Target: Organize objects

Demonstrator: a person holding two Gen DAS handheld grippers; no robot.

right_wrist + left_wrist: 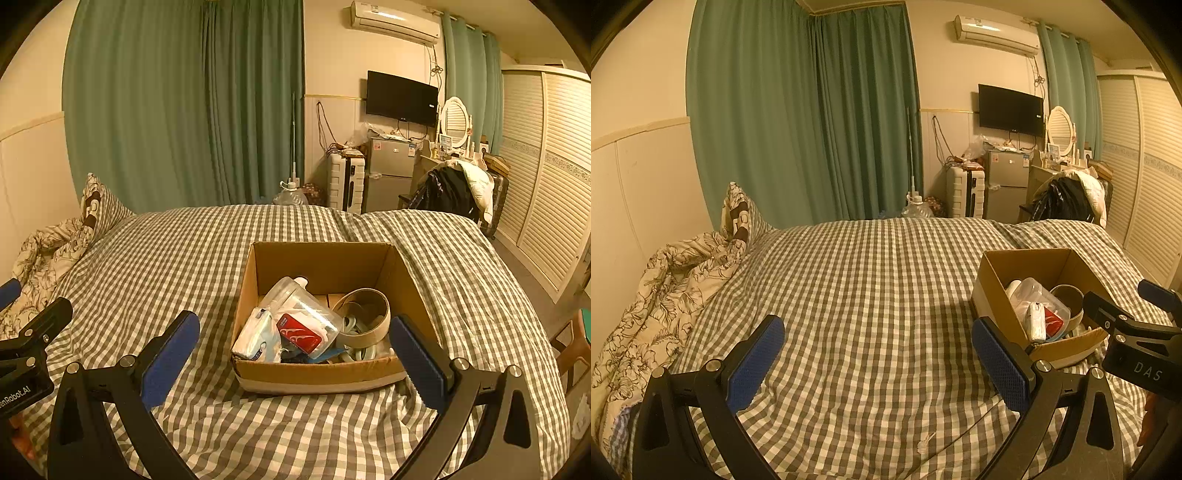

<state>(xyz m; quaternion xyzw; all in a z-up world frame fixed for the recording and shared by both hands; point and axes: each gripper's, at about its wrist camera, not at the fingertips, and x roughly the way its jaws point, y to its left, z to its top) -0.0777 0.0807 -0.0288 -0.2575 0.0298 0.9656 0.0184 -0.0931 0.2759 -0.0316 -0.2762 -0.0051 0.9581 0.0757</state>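
An open cardboard box (325, 373) sits on the checked bed cover (184, 258). In it lie a clear plastic jar (295, 299), a white tissue pack (255, 336), a red packet (299, 332), a roll of tape (365, 317) and some cables. My right gripper (295, 354) is open and empty, just in front of the box. My left gripper (879, 362) is open and empty over bare cover, left of the box (997, 295). The right gripper (1137, 332) shows at the right edge of the left wrist view.
A crumpled floral quilt (665, 288) and a pillow (738, 214) lie at the bed's left edge by the wall. Beyond the bed stand green curtains (184, 110), a suitcase (347, 181), a small fridge (391, 173), a chair with clothes (454, 188) and a wardrobe (546, 166).
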